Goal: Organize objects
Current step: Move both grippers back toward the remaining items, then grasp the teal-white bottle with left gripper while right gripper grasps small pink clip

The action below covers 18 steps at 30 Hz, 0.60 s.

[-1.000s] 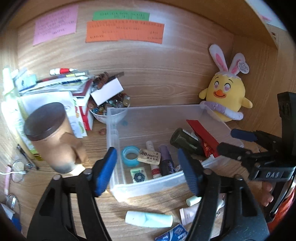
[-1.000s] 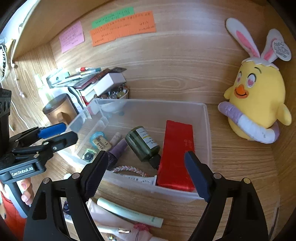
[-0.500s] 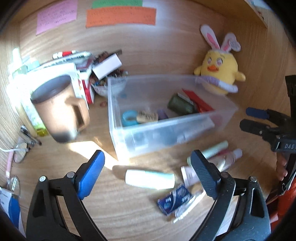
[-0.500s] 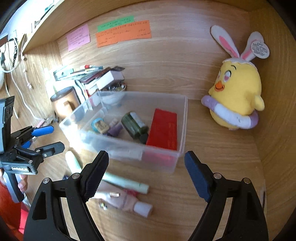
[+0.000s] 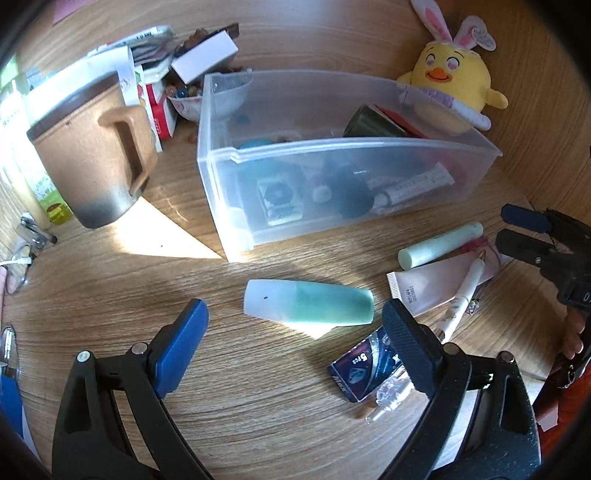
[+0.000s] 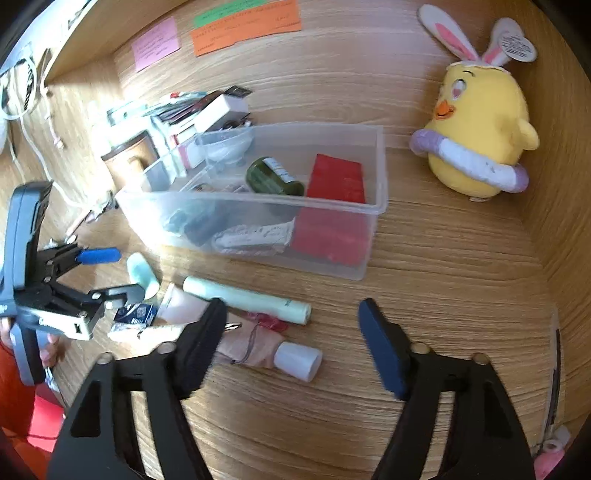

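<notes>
A clear plastic bin [image 5: 236, 155] [image 6: 380, 206] on the wooden desk holds a dark green bottle [image 6: 273, 177], a red packet [image 6: 336, 181] and small items. In front of it lie a teal bottle [image 5: 306, 306] [image 6: 142, 273], a light green tube [image 5: 439, 245] [image 6: 243, 299], a pink tube with a white cap [image 5: 432, 284] [image 6: 255, 343], a white pen [image 5: 461, 299] and a blue packet [image 5: 365, 365]. My left gripper [image 5: 293, 310] [image 6: 107, 273] hangs wide open over the teal bottle, not touching it. My right gripper [image 6: 291, 308] [image 5: 524, 229] is closing; the pink tube's cap lies between its jaws, untouched.
A brown mug [image 5: 88, 155] stands left of the bin. Behind it are stacked books and papers [image 6: 192, 110] and a bowl of beads [image 5: 188, 99]. A yellow plush chick [image 5: 454, 85] [image 6: 480, 140] sits at the back right corner. Sticky notes [image 6: 243, 26] hang on the back wall.
Both grippers have drawn back from over the bin and sunk toward the loose items in front of it. The left jaws have spread wider; the right jaws have narrowed.
</notes>
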### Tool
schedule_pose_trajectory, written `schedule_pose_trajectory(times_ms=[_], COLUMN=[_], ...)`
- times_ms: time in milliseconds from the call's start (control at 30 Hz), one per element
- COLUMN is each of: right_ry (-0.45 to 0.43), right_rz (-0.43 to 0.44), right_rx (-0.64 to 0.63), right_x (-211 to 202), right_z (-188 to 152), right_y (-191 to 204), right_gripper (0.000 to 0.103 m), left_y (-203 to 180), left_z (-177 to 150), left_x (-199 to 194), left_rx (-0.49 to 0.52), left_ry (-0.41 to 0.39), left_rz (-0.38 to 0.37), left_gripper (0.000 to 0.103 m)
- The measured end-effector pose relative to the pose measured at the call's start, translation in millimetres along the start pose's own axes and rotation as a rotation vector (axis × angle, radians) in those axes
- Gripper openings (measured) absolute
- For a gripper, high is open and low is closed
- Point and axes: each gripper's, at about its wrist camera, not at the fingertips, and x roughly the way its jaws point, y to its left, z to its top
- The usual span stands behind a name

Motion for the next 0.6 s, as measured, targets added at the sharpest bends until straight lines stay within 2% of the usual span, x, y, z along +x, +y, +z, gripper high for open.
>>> schedule_pose_trajectory(times_ms=[100, 167, 267, 433, 533, 600], right_ry=[0.014, 0.025, 0.040, 0.056, 0.067, 0.077], right_rz=[0.003, 0.002, 0.020, 0.008, 0.002, -0.007], right_rx=[-0.037, -0.053, -0.037, -0.026, -0.041, -0.062], right_x=[4.9, 8.1, 11.9, 13.7, 14.6, 16.0], right_z=[0.4, 1.0, 2.2, 1.8, -0.5, -1.2], right_y=[8.7, 12.3, 10.9, 6.2, 7.3, 10.1], right_gripper=[0.049, 0.037, 0.027, 0.019, 0.018, 0.018], left_y=[-1.8, -3.3, -3.1, -4.2, -4.5, -5.0], left_z=[-0.6, -0.5, 0.5, 0.8, 0.3, -0.1], left_x=[3.0, 3.0, 4.1, 5.0, 4.2, 3.2], left_rx=[0.005, 0.010, 0.006, 0.017, 0.022, 0.028], left_ry=[0.013, 0.006, 0.006, -0.004, -0.011, -0.018], left_rz=[-0.011, -0.005, -0.007, -0.007, -0.005, -0.015], left_gripper=[0.096, 0.096, 0.096, 0.096, 0.095, 0.086])
